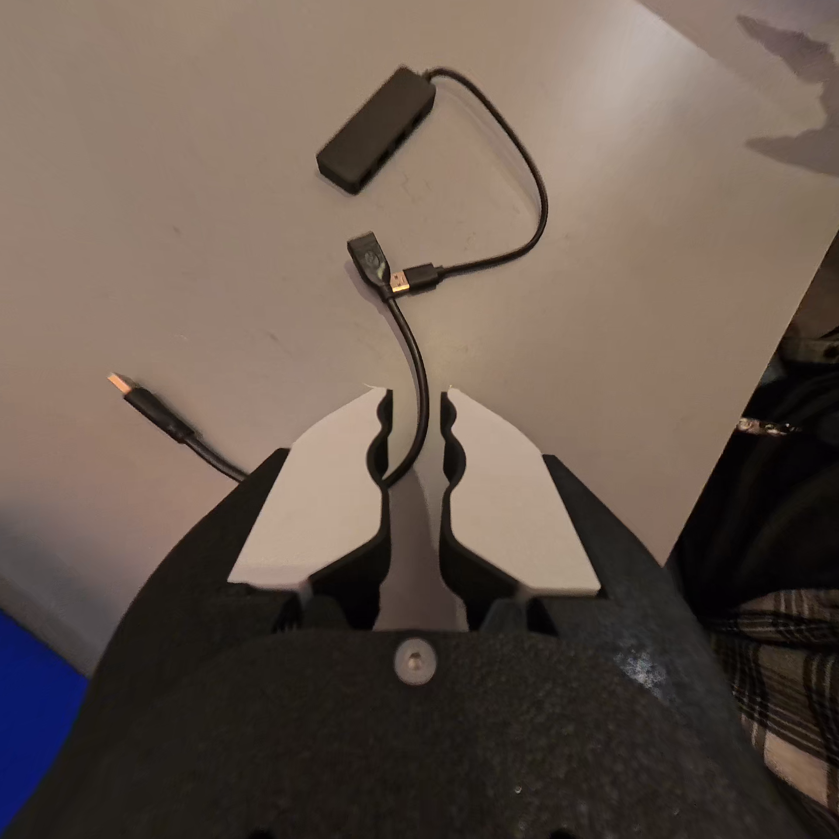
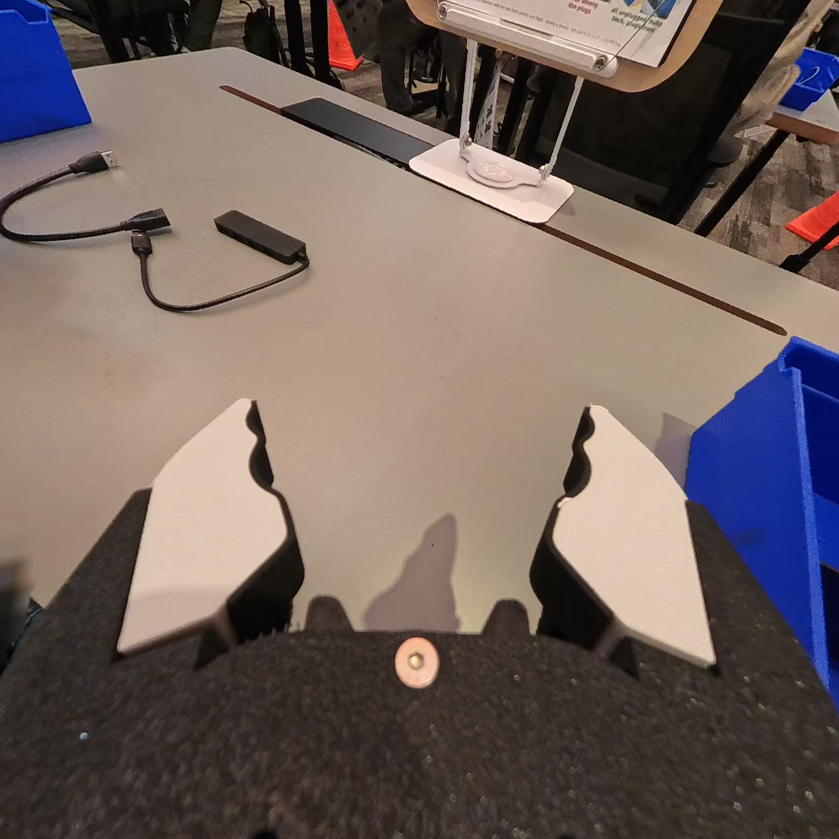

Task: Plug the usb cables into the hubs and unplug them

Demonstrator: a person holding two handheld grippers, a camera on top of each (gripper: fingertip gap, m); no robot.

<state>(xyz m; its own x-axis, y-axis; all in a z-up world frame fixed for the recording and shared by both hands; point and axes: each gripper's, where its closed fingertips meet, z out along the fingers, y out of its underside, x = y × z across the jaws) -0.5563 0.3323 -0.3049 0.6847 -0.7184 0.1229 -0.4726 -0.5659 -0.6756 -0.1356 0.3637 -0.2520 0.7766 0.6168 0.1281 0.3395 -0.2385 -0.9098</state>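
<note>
Your left gripper (image 1: 417,392) hangs over the grey table (image 1: 181,181) with its jaws narrow; the black extension cable (image 1: 420,399) runs through the gap between the 2 fingers, and you cannot tell whether the pads actually touch it. From there the cable climbs toward 12 o'clock to its female socket end (image 1: 367,259), while its male plug (image 1: 136,402) lies at 9 o'clock.

The black USB hub (image 1: 377,131) sits farther out at 12 o'clock, nothing plugged into it. Its own lead (image 1: 522,150) loops round toward 1 o'clock and back, and the hub plug (image 1: 415,278) rests against the socket end.

Your right gripper (image 2: 420,408) is spread wide and holds nothing. In its view the hub (image 2: 259,237) lies at 11 o'clock, a blue bin (image 2: 772,476) at 3 o'clock and a white document stand (image 2: 492,181) at 12 o'clock.
</note>
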